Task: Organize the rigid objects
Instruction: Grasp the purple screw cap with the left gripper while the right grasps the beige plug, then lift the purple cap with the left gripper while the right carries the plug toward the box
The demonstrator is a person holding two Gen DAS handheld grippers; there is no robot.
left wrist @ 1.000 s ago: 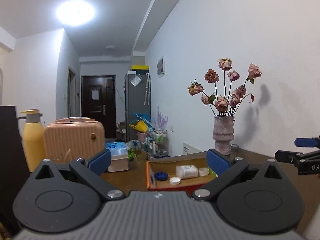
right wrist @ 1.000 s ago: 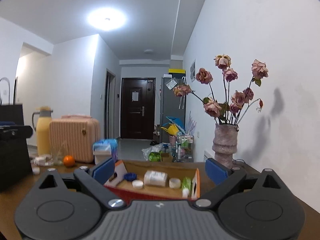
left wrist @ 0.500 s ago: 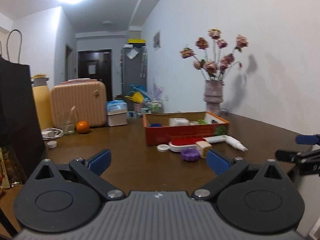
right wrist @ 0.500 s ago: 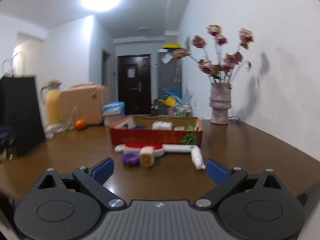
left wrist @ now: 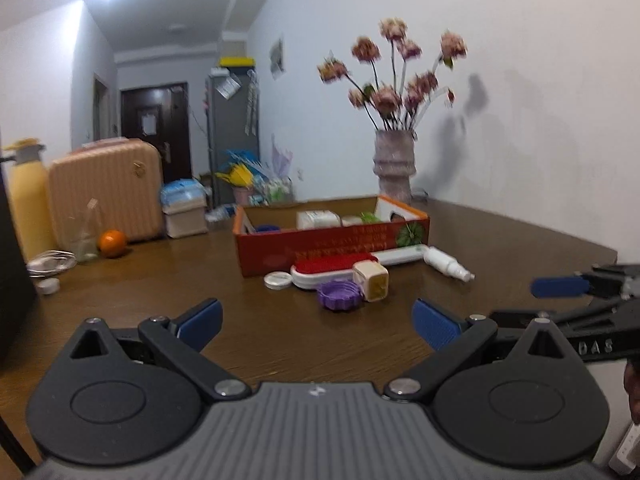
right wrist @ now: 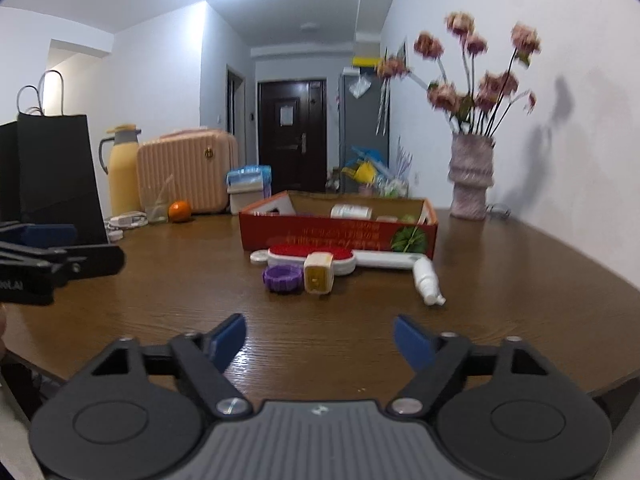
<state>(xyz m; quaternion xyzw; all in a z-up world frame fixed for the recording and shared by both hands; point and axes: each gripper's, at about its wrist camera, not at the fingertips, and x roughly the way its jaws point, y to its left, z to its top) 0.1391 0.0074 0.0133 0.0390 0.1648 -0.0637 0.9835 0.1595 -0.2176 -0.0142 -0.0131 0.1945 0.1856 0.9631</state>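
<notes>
- Your right gripper (right wrist: 320, 342) has just been closing, nothing between its spread fingers; left gripper (left wrist: 318, 322) spread, empty
- Loose purple cap (right wrist: 281, 278) and yellow block (right wrist: 319, 278) sit before the red box (right wrist: 336, 236), likely awaiting sorting

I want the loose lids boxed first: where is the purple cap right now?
In both wrist views the purple cap lies on the table before the red box, against the yellow-white block's left side.
</notes>
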